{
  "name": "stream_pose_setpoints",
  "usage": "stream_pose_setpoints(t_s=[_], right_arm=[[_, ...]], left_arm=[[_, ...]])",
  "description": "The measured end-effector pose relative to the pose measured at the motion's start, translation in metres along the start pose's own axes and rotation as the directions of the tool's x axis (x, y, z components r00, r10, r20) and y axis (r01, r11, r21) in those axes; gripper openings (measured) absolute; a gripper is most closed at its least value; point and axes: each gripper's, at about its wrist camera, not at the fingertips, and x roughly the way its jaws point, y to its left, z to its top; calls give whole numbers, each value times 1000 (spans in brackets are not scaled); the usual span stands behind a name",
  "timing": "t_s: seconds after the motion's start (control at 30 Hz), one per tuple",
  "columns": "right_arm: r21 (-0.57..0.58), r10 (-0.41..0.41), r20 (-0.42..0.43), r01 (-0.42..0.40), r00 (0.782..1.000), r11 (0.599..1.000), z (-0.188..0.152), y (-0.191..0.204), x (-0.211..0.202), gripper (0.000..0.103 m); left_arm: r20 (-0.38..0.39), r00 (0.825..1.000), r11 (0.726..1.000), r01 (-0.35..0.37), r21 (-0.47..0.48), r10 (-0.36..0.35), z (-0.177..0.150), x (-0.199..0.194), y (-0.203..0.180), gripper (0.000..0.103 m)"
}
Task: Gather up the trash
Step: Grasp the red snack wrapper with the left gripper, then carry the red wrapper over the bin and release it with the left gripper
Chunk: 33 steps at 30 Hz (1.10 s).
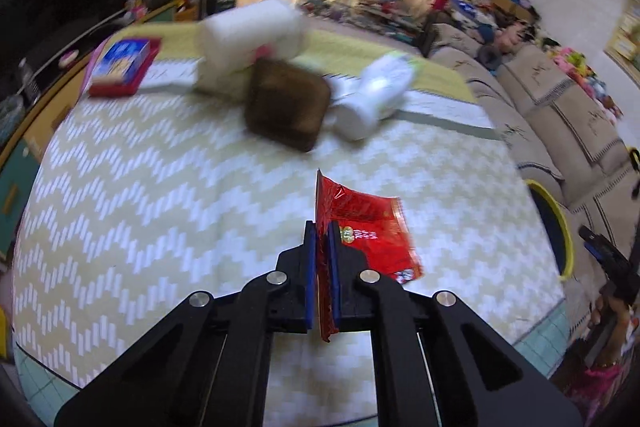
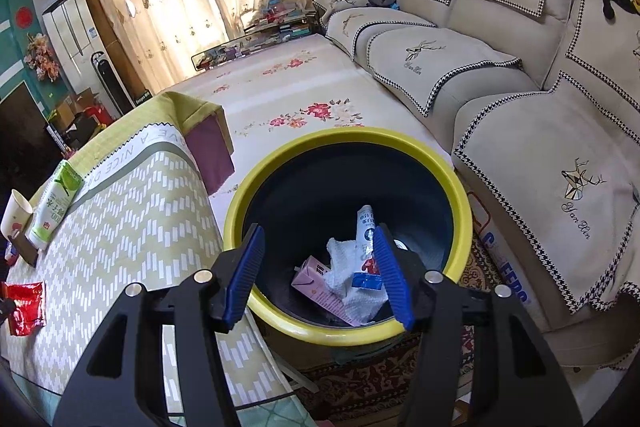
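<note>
My left gripper [image 1: 321, 231] is shut on a red foil wrapper [image 1: 362, 223] and holds it just above the zigzag tablecloth [image 1: 160, 195]. The wrapper also shows at the left edge of the right wrist view [image 2: 25, 301]. My right gripper [image 2: 318, 239] is open and empty, hovering over the yellow-rimmed trash bin [image 2: 456, 187] beside the table. Inside the bin lie a pink carton [image 2: 316, 285], a white crumpled tissue [image 2: 344, 259] and a white and blue tube [image 2: 366, 227].
On the table stand a white tissue pack [image 1: 248, 35], a brown square box [image 1: 286, 103], a white bottle [image 1: 380, 87] and a red tray with a blue box [image 1: 124, 65]. A paper cup [image 2: 14, 213] and a green carton [image 2: 54, 205] lie near the table's far end. A beige sofa [image 2: 520, 87] runs along the right.
</note>
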Motion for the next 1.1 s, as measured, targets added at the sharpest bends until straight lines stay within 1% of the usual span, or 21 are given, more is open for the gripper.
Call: stream_pose_setpoints(t_s=[0.13, 0.27, 0.4, 0.5, 0.53, 0.6, 0.63, 0.67, 0.73, 0.77, 0.9, 0.97, 1.1], right_arm=[[26, -1, 18, 1, 1000, 1000, -2, -16, -5, 54], [56, -16, 33, 14, 999, 998, -2, -36, -10, 54], [90, -45, 42, 41, 998, 995, -3, -60, -15, 54], [109, -78, 47, 72, 996, 991, -3, -78, -21, 54], [118, -92, 50, 86, 995, 989, -4, -84, -24, 54], [130, -107, 53, 99, 993, 986, -5, -94, -28, 54], [138, -115, 54, 106, 992, 985, -5, -99, -31, 54], [146, -122, 56, 112, 991, 983, -6, -104, -33, 54], [159, -132, 57, 122, 990, 980, -8, -112, -37, 56], [163, -136, 57, 125, 989, 979, -9, -115, -37, 57], [180, -148, 43, 138, 988, 974, -14, -126, -38, 57], [184, -152, 35, 143, 988, 973, -15, -129, -37, 57], [190, -153, 31, 144, 988, 971, -18, -135, -39, 57]], left_arm=[[31, 998, 995, 53, 82, -56, 13, -16, -45, 5], [61, 988, 975, 126, 182, -139, 30, -30, -103, 5], [66, 970, 937, 208, 280, -235, 44, -35, -165, 5], [50, 955, 904, 260, 340, -293, 51, -28, -211, 5], [35, 947, 887, 285, 364, -319, 54, -22, -231, 5], [10, 938, 865, 315, 391, -346, 54, -13, -262, 5], [-17, 931, 849, 340, 405, -365, 55, -4, -281, 5], [-35, 927, 839, 354, 413, -374, 55, 3, -295, 5], [-68, 922, 820, 370, 436, -380, 54, 22, -327, 5], [-76, 923, 815, 369, 447, -376, 52, 30, -338, 5], [-142, 927, 796, 372, 477, -348, 43, 71, -386, 5], [-167, 928, 791, 372, 485, -335, 39, 90, -399, 5], [-220, 928, 794, 372, 481, -302, 31, 128, -423, 5]])
